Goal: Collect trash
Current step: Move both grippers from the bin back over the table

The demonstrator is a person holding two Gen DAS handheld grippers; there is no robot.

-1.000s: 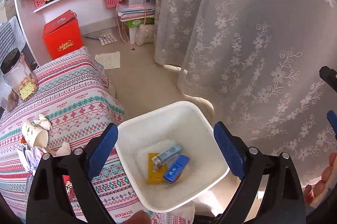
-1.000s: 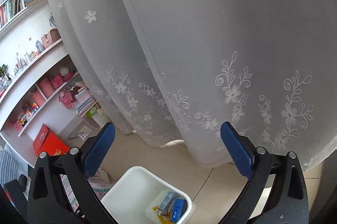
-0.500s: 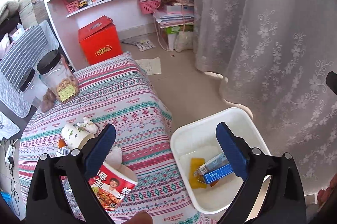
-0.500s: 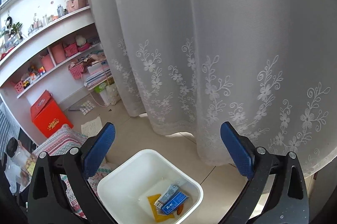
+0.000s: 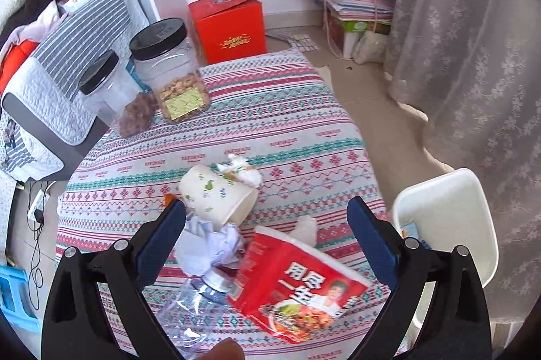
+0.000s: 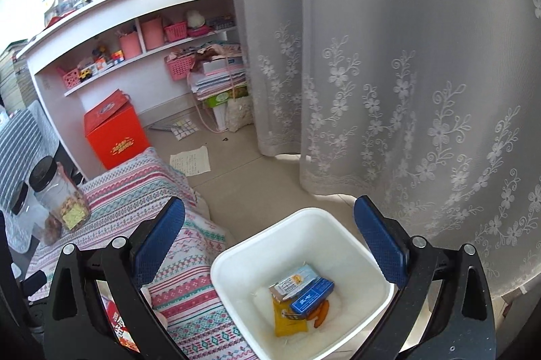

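My left gripper [image 5: 267, 241] is open and empty above a trash pile on the patterned tablecloth [image 5: 287, 130]. The pile holds a red instant-noodle tub [image 5: 297, 285], a tipped paper cup [image 5: 216, 197], crumpled paper [image 5: 209, 248], a crushed clear bottle [image 5: 196, 306] and a tissue wad [image 5: 241, 170]. The white bin [image 5: 449, 211] stands on the floor to the right. My right gripper [image 6: 270, 238] is open and empty above the bin [image 6: 243, 255], which holds a blue box [image 6: 312, 294], a grey carton [image 6: 294, 280] and a yellow packet [image 6: 287, 319].
Two black-lidded snack jars [image 5: 169, 72] stand at the table's far left by a grey sofa arm [image 5: 50, 103]. A red box [image 5: 230, 25], shelves [image 6: 142, 31] and stacked papers [image 5: 358, 11] lie beyond. A lace curtain [image 6: 405, 72] hangs right behind the bin.
My left gripper has swung left from above the bin to over the trash pile on the table. My right gripper has tilted down toward the bin. Both stay open.
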